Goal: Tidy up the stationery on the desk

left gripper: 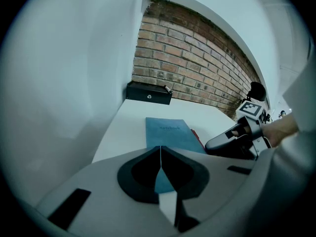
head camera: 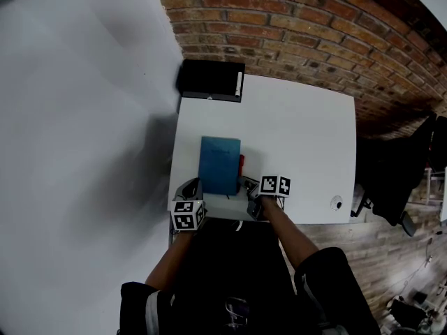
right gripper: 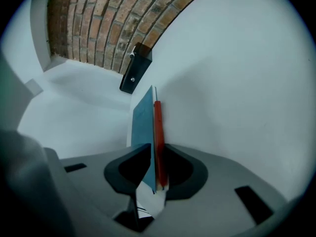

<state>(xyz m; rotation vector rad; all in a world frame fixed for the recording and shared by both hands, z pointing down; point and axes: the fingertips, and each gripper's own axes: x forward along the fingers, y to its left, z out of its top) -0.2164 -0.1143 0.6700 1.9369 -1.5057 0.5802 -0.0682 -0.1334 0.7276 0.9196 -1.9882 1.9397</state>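
Right claw point(right gripper: 153, 152): rolled on its side, pinching the near right edge of the blue notebook point(right gripper: 142, 117) with a thin red item point(right gripper: 158, 127) against it (pen or cover, can't tell).

Left claw point(left gripper: 160, 148): pressed together, empty, at the notebook's near left edge.

Notebook sits near-left on the bench point(head camera: 307, 131).

Judgement: keep the pinch square so both layers lift together. Black box point(head camera: 209, 81), far left, is a likely destination.

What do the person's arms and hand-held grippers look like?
The left hand-held gripper and right hand-held gripper have pale grey bodies with black jaw linings. Each carries a white cube printed with black square markers. The arms are bare below dark short sleeves.
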